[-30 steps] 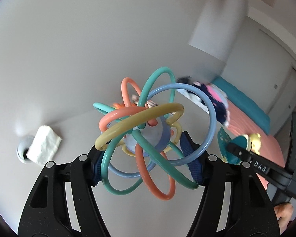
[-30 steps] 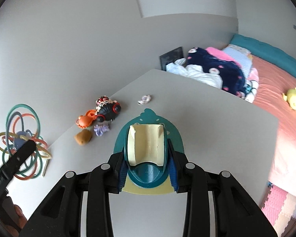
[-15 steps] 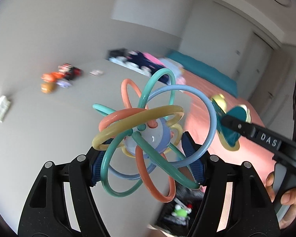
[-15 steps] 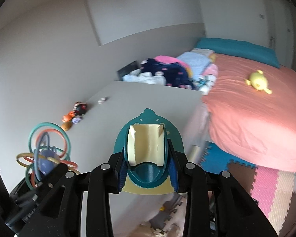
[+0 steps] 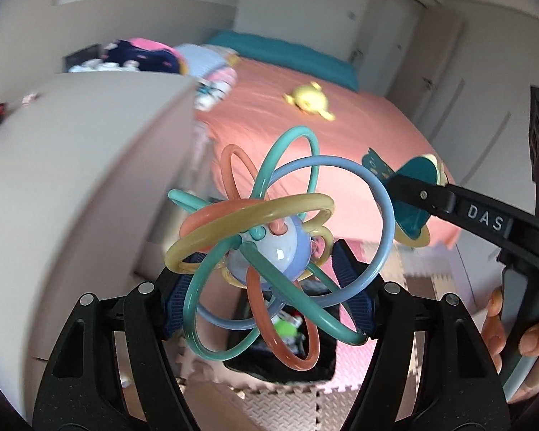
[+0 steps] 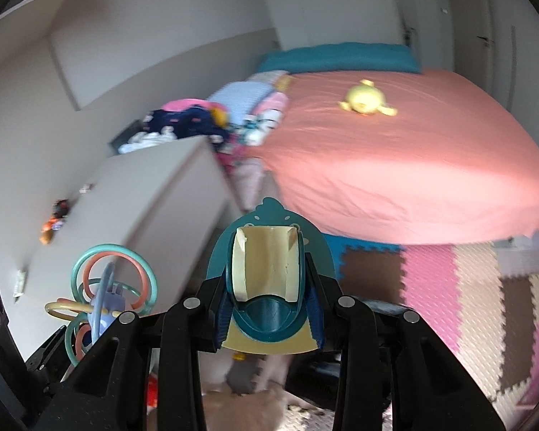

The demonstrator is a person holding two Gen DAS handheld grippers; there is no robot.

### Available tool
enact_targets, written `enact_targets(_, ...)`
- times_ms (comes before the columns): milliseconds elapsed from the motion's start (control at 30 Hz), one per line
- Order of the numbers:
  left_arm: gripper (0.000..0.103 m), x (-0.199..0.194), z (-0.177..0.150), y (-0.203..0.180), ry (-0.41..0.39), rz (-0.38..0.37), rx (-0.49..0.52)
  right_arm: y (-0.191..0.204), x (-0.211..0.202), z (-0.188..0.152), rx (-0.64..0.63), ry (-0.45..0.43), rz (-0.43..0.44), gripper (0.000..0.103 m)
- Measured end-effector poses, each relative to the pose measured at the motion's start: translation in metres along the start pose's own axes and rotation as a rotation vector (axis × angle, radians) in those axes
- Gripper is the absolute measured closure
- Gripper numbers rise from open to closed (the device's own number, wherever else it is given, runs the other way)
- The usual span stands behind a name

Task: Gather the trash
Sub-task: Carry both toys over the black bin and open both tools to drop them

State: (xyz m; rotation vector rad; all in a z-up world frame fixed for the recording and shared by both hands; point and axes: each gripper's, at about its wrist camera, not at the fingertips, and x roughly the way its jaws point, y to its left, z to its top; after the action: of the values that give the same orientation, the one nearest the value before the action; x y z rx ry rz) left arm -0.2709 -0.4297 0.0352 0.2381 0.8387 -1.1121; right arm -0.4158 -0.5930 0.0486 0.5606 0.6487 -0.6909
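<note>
My left gripper (image 5: 269,291) is shut on a ring-loop rattle toy (image 5: 269,237) of teal, orange, yellow and blue hoops; it also shows in the right wrist view (image 6: 104,294). My right gripper (image 6: 267,318) is shut on a teal and cream bird-shaped toy (image 6: 266,280), which also shows in the left wrist view (image 5: 409,194). Both are held in the air past the grey dresser's edge. A dark bin (image 5: 316,359) holding small toys sits on the floor below the rattle.
The grey dresser (image 6: 133,208) at the left carries small toys (image 6: 55,215) and clothes (image 6: 183,122). A bed with a pink sheet (image 6: 395,165) and a yellow plush (image 6: 363,100) fills the right. Foam puzzle mats (image 6: 467,305) cover the floor.
Both grippers have swung right, away from the dresser top toward the bed and floor, each still holding its toy. The floor bin and mats have come into view.
</note>
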Motion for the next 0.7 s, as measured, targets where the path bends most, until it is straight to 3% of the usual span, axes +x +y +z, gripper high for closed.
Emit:
enact_targets(200, 0.032, 0.042, -0.014, -0.038, 0.098, -0.035, 0.074, -0.054, 0.009, -0.011, 0.059, 0.049, -0.083, 0.067)
enact_targets(300, 0.026, 0.063, -0.019, -0.049, 0.159, -0.059, 0.111, -0.068, 0.020, -0.014, 0.065, 0.087, -0.128, 0.066)
enact_targets(367, 0.006, 0.069, -0.025, -0.061, 0.165, -0.027, 0.150, -0.073, 0.026, -0.014, 0.069, 0.101, -0.189, 0.036)
enact_targets(400, 0.006, 0.069, -0.026, -0.064, 0.150, -0.006, 0.167, -0.077, 0.025, -0.015, 0.085, 0.077, -0.229, 0.015)
enact_targets(467, 0.006, 0.069, -0.028, -0.065, 0.134, 0.007, 0.180, -0.082, 0.020, -0.016, 0.108, 0.029, -0.269, 0.013)
enact_targets(700, 0.006, 0.078, -0.026, -0.055, 0.160, 0.023, 0.122, -0.089, 0.019, -0.016, 0.129, 0.022, -0.234, 0.013)
